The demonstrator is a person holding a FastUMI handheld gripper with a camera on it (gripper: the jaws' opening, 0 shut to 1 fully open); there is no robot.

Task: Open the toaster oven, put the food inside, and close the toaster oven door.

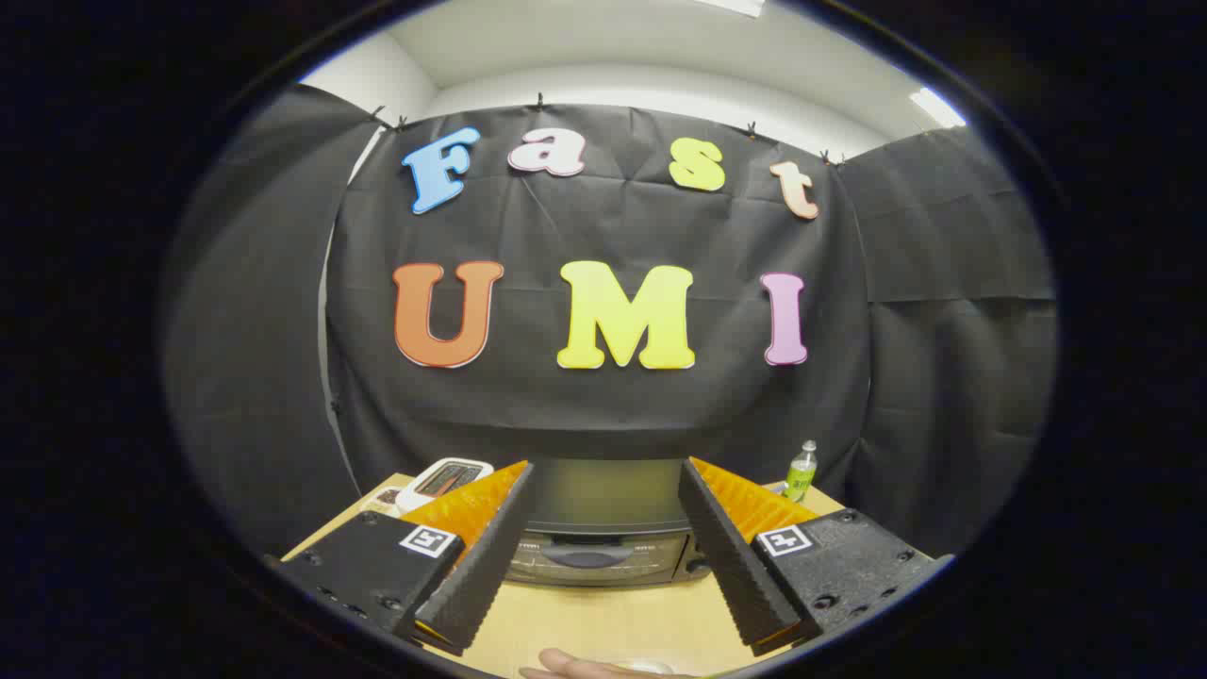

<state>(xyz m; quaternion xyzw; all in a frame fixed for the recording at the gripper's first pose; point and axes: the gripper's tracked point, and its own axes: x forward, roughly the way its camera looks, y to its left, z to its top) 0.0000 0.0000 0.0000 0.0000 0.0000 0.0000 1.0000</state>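
Beyond fingers, on pale wooden table (603,622): boxy dark toaster oven (603,528), glass door shut, curved handle. Gripper (605,476) spread wide, holding nothing, ridged fingers framing oven. Small green bottle (801,471) farther right; white gadget (443,479) farther left. Hand (580,668) near table's edge.

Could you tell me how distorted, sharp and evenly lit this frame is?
Gripper view: fisheye bends the table edges; the open tongs and closed toaster oven beyond them look sharp; a ceiling light glares, while the oven front sits in dim shade.
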